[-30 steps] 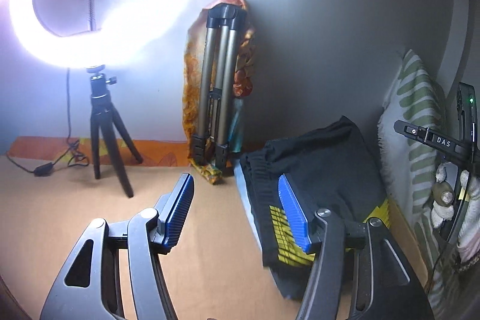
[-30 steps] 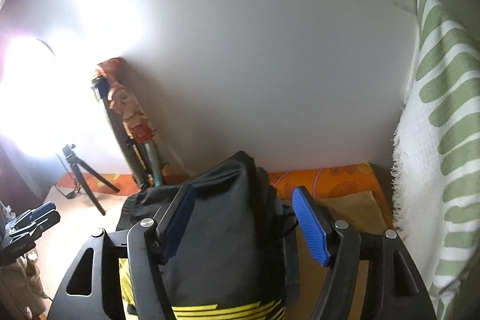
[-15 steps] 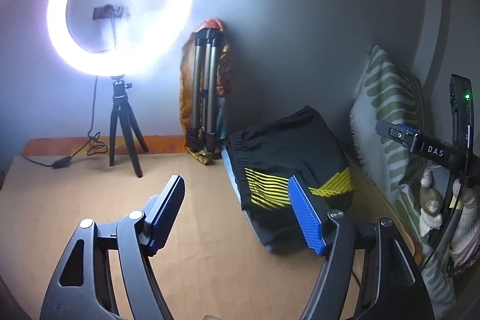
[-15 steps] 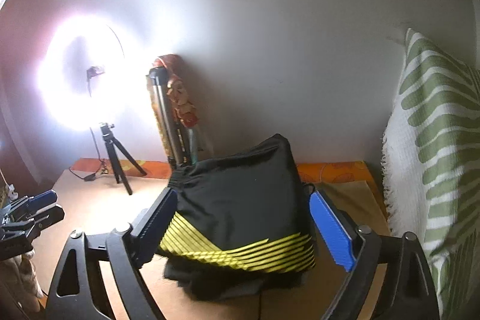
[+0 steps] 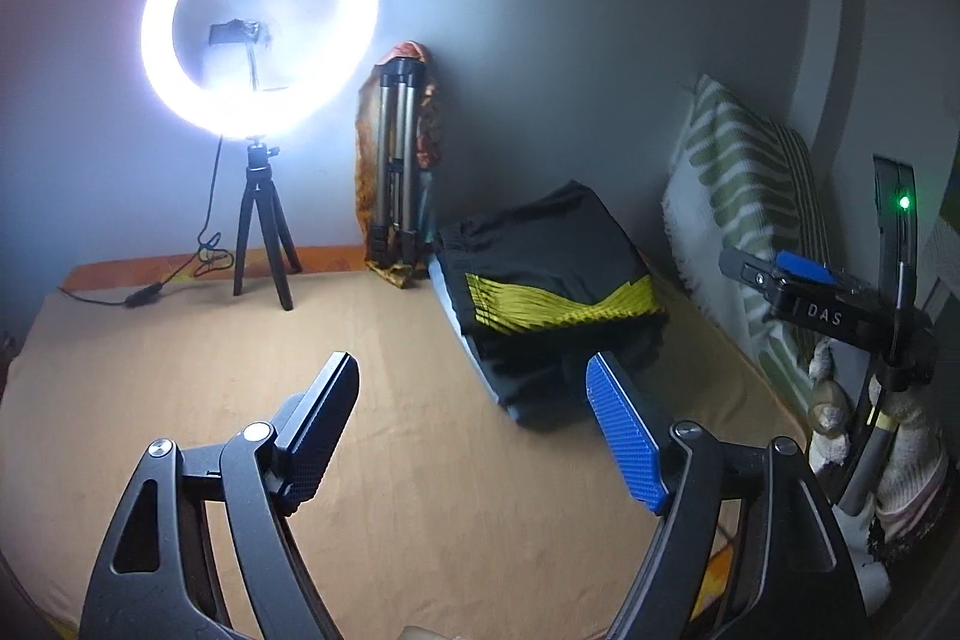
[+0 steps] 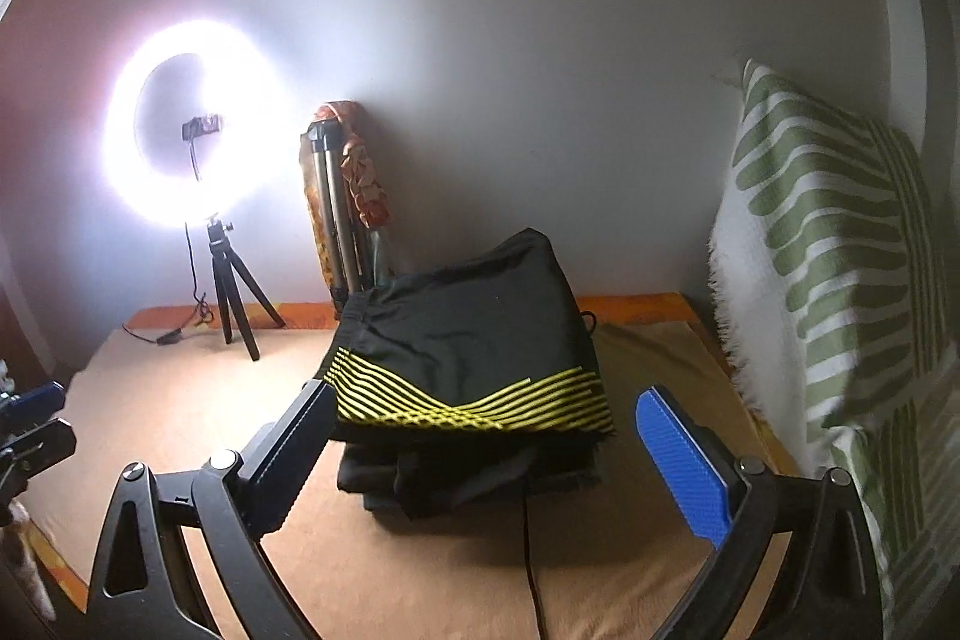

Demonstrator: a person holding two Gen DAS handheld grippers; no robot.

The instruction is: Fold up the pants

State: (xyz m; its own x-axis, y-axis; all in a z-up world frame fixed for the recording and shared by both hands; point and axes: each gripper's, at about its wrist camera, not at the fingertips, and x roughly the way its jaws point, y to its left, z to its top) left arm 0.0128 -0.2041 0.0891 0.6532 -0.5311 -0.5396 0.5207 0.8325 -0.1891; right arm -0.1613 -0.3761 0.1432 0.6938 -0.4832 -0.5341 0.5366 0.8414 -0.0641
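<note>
The black pants with yellow stripes [image 6: 474, 358] lie folded in a thick stack on the tan bed surface [image 6: 180, 400], near the back wall; they also show in the left wrist view [image 5: 552, 292] at centre right. My right gripper [image 6: 480, 436] is open and empty, held just in front of the stack. My left gripper [image 5: 474, 424] is open and empty, over bare bed to the left of and in front of the stack. The right gripper shows at the right edge of the left wrist view [image 5: 828, 304].
A lit ring light on a small black tripod [image 5: 258, 40] stands at the back left, its cable [image 5: 138, 298] trailing on the bed. A folded silver tripod with an orange cloth [image 5: 396, 178] leans on the wall. A green-striped pillow [image 6: 840, 268] stands at the right.
Both grippers have pulled back and away from the folded pants. The stack now sits farther off in both views and lies still.
</note>
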